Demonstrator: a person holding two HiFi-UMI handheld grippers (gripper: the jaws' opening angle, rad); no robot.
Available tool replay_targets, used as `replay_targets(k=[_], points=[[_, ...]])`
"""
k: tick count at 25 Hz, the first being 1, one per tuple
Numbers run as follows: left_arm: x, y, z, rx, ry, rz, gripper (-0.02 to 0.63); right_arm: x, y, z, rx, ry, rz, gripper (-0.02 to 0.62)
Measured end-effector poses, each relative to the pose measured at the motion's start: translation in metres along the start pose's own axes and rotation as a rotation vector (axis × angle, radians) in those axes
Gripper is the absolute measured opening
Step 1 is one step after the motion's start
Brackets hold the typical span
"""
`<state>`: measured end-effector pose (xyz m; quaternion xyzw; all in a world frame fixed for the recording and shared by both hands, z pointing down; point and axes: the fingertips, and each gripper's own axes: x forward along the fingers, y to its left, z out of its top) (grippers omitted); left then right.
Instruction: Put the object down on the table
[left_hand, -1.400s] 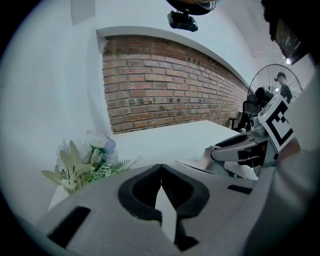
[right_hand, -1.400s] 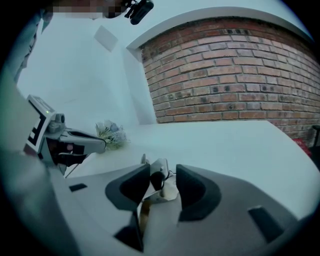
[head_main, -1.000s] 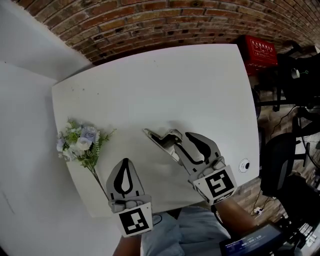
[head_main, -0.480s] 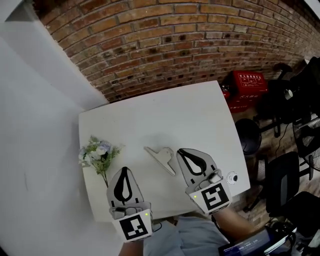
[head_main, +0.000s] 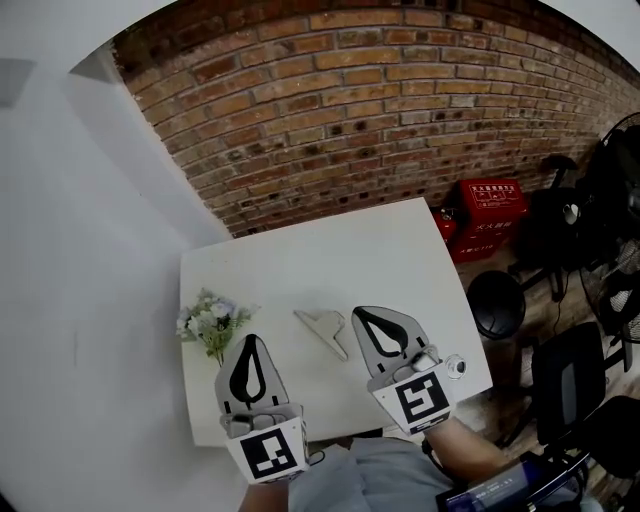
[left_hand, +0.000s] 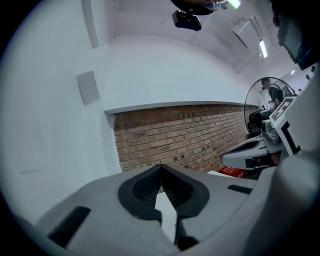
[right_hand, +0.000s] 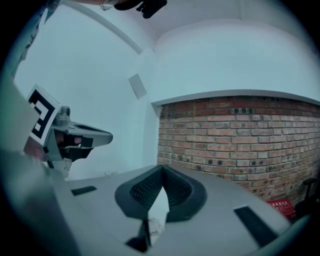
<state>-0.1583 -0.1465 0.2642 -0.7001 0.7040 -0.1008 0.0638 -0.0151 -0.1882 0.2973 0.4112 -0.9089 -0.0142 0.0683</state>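
A pale grey clip-like object lies flat on the white table, with nothing touching it. My right gripper hovers just right of it, apart from it, jaws shut and empty; the right gripper view shows its tips meeting with only the brick wall beyond. My left gripper hangs over the table's near left part, below the flowers, also shut with nothing in it; its tips meet in the left gripper view.
A small bouquet of pale flowers lies at the table's left edge. A round fitting sits at the near right corner. Right of the table stand a red box, a black stool and office chairs. A brick wall runs behind.
The right gripper has shut and drawn back from the clip-like object, which stays on the table. The head view has pulled back, so the table looks smaller and more wall shows.
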Motion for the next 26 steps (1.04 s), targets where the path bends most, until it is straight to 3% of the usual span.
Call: replay_targets(k=[26], points=[[-0.013, -0.001, 0.002, -0.021, -0.016, -0.034, 0.009, -0.012, 0.006, 0.007, 0.000, -0.018, -0.030, 0.005]])
